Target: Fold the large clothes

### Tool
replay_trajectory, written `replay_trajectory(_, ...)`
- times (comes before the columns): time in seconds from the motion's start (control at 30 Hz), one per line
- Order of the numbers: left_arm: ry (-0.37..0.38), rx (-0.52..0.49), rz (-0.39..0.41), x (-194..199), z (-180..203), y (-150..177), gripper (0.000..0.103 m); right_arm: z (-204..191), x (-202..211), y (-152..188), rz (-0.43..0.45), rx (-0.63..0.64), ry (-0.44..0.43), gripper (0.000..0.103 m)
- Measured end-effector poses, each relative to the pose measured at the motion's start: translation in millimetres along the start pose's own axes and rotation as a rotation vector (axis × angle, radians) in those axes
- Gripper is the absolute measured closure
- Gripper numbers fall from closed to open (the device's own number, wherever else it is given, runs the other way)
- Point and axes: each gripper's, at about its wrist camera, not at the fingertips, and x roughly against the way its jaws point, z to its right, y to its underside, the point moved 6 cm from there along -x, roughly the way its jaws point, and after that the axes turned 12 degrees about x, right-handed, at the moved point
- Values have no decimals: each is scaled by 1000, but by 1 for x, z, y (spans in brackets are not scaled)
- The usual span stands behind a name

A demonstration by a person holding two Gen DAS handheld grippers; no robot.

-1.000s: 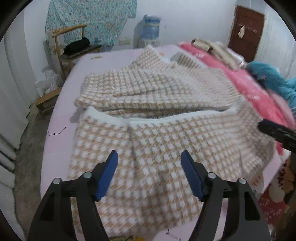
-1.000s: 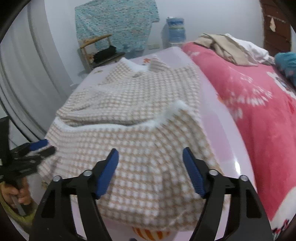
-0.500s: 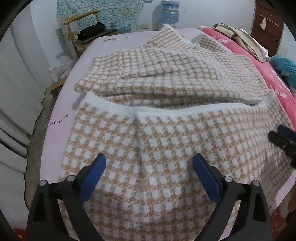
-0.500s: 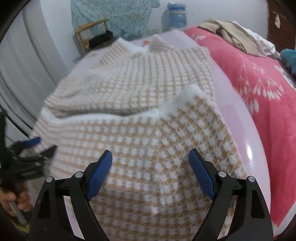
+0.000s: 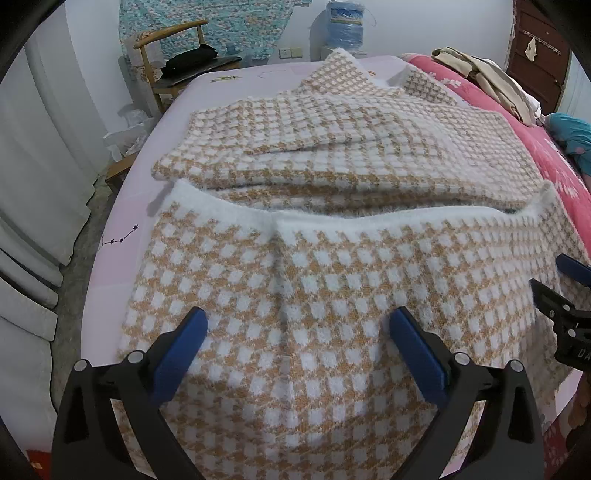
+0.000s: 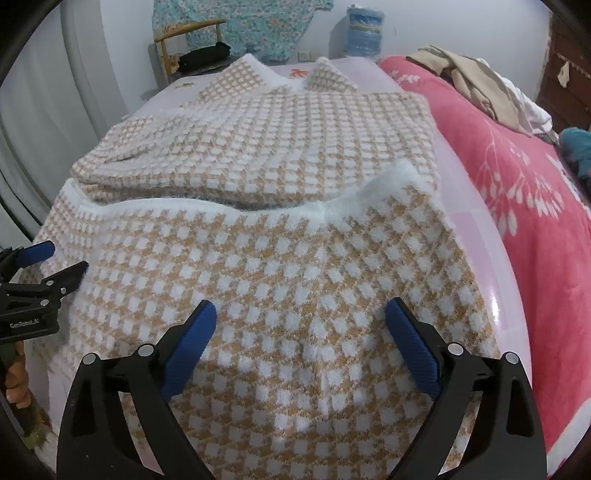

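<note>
One bed [image 5: 122,206] with a pale pink sheet is filling most of the room, and one pink flowered blanket [image 6: 524,192] is lying along its far side. One large checked sweater [image 5: 332,280], tan and white with a fluffy white hem, is spreading across the sheet; its near part is lying doubled over toward the collar end, so the white edge is running across the middle of the garment. One small heap of beige and white clothes [image 6: 476,81] is sitting on the blanket. By the wall, one wooden chair [image 5: 166,48] is carrying a dark bundle, and one blue water bottle [image 5: 347,26] is standing near it.

Two tongs are hovering over the near fold. The left gripper [image 5: 297,332] is standing spread wide, its jaws having just been opening, with nothing pinched between them. The right gripper [image 6: 300,321] is likewise gaping, its jaws having just been opening, only sweater lying below.
</note>
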Motion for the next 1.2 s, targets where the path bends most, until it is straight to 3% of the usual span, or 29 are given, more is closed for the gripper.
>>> replay_trajectory(1.2,-4,4,-1,-1,-1,0,5,1,-1,-1,-8,3,11,12)
